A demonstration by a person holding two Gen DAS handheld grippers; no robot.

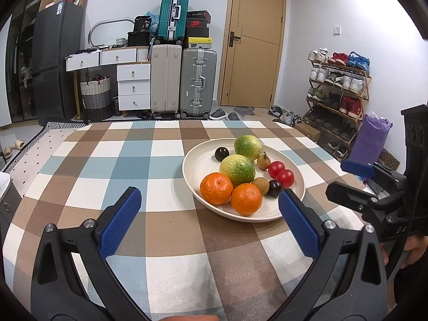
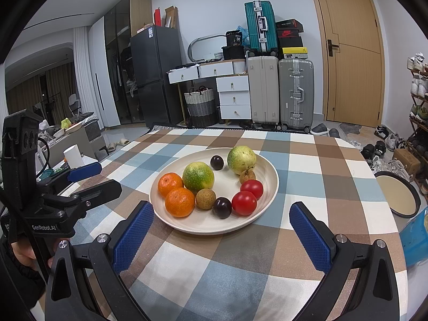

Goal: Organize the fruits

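Observation:
A cream plate (image 1: 198, 160) (image 2: 267, 168) sits on the checked tablecloth and holds all the fruit. On it lie two oranges (image 1: 216, 188) (image 2: 179, 202), two green-yellow citrus fruits (image 1: 237, 169) (image 2: 198, 176), two red tomatoes (image 1: 285, 178) (image 2: 244, 202), two dark plums (image 1: 221, 154) (image 2: 216, 162) and two small brown longans (image 1: 260, 185) (image 2: 205, 199). My left gripper (image 1: 210, 191) (image 2: 99, 180) is open, just short of the plate's near left rim. My right gripper (image 2: 221, 206) (image 1: 345, 179) is open too, in front of the plate's near edge. Neither holds anything.
The checked tablecloth (image 1: 171, 235) covers the table in front of and left of the plate. A black-rimmed round tray (image 2: 398, 195) and a blue bag (image 2: 417, 235) lie by the table's right edge. A purple bag (image 1: 371, 139) and shoe rack (image 1: 339, 93) stand beyond.

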